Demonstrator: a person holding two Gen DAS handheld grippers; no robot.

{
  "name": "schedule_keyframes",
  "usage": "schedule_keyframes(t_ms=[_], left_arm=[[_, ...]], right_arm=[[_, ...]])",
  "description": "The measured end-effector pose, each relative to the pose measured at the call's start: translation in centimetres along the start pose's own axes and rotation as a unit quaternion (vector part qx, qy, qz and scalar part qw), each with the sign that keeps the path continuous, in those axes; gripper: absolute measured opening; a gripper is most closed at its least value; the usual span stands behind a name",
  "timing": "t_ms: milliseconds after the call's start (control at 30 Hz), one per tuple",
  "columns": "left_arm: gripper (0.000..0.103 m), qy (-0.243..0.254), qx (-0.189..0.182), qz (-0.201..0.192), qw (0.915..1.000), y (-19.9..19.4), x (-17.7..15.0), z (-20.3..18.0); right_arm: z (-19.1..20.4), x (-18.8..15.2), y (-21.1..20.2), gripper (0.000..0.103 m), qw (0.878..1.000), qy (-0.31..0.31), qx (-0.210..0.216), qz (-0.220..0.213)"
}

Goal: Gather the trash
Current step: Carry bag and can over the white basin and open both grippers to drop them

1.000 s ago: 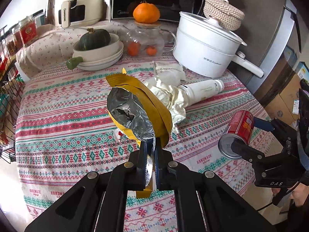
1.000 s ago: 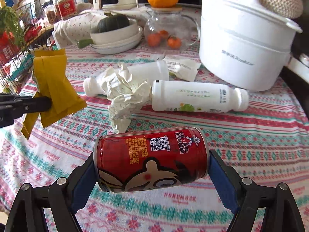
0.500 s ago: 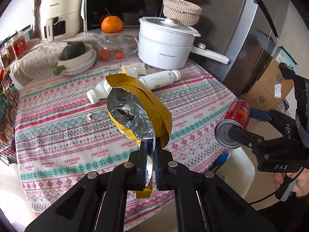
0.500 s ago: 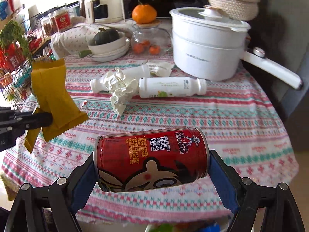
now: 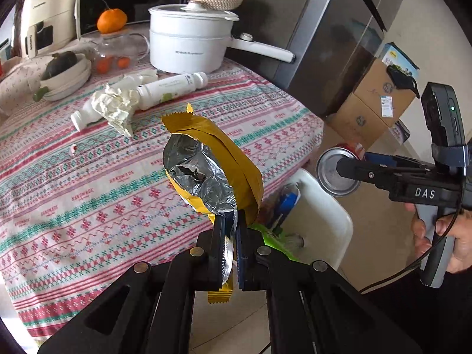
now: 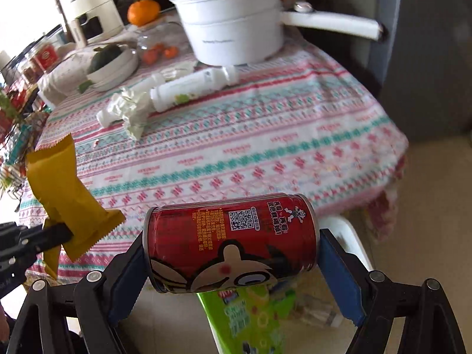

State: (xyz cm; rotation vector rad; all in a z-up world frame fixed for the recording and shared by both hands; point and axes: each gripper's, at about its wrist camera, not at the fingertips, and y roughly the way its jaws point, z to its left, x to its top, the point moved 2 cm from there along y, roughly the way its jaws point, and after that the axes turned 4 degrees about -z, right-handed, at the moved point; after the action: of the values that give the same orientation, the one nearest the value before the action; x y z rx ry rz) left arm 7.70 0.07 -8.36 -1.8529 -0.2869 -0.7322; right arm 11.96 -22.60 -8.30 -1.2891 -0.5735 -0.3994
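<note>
My left gripper [image 5: 229, 236] is shut on a yellow snack wrapper [image 5: 206, 171] with a foil inside, held up past the table's near edge. The same wrapper [image 6: 63, 188] shows at the left of the right wrist view. My right gripper [image 6: 231, 244] is shut on a red drink can [image 6: 230, 242], held lengthwise between the blue pads; the can [image 5: 339, 174] hangs over a white bin [image 5: 318, 215]. The bin [image 6: 348, 236] holds a green packet [image 6: 247, 315] and other rubbish. On the table lie two white bottles [image 5: 168, 90] and a crumpled paper [image 5: 113, 107].
A white pot [image 5: 188, 44], a glass teapot [image 5: 115, 53] with an orange on top, and a bowl with a squash [image 5: 65, 69] stand at the table's [image 5: 88, 191] back. Cardboard boxes [image 5: 374, 100] sit on the floor beside a grey fridge. A hand [image 5: 454, 236] grips the right tool.
Both grippers have drawn back from over the table toward its right edge, carrying the wrapper and the can. The white bin has come into view below them.
</note>
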Motion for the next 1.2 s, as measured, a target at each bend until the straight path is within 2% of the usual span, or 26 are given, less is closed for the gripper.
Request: schedule_keyframes(t_ms=[200, 367, 500, 667, 733, 800, 900, 1067, 1200], left_arm=[[0.006, 0.056, -0.038, 0.037, 0.997, 2.9, -1.7, -4.8], [0.006, 0.096, -0.071, 0.07, 0.9904, 5.6, -3.0, -8.7], [0.006, 0.107, -0.092, 0.107, 0.9842, 8.3, -4.3, -11.3], [0.008, 0.118, -0.09, 0.127, 0.9807, 10.5, -5.2, -13.0], [0.015, 0.119, -0.081, 0.13, 0.9811, 11.0, -5.1, -13.1], [0.034, 0.119, -0.072, 0.132, 0.9815, 11.2, -4.9, -13.1], [0.055, 0.122, -0.062, 0.122, 0.983, 10.6, -4.9, -12.8], [0.06, 0.131, -0.043, 0.104, 0.9849, 9.2, -4.2, -11.7], [0.064, 0.114, -0.028, 0.095, 0.9885, 8.4, -3.5, -10.1]], right_arm=[[-3.0, -1.5, -0.4, 0.089, 0.999, 0.026, -0.014, 0.016], [-5.6, -2.4, -1.2, 0.089, 0.998, 0.041, -0.036, 0.018], [-7.4, -3.2, -1.8, 0.089, 0.997, 0.049, -0.051, 0.02], [-9.9, -4.6, -2.3, 0.089, 0.996, 0.065, -0.064, 0.028], [-10.7, -5.2, -2.4, 0.089, 0.995, 0.07, -0.067, 0.032], [-11.5, -5.8, -2.5, 0.089, 0.994, 0.076, -0.069, 0.036], [-12.3, -6.4, -2.6, 0.089, 0.993, 0.083, -0.07, 0.042], [-12.7, -6.9, -2.6, 0.089, 0.993, 0.084, -0.07, 0.049], [-12.3, -7.3, -1.9, 0.089, 0.993, 0.074, -0.065, 0.065]])
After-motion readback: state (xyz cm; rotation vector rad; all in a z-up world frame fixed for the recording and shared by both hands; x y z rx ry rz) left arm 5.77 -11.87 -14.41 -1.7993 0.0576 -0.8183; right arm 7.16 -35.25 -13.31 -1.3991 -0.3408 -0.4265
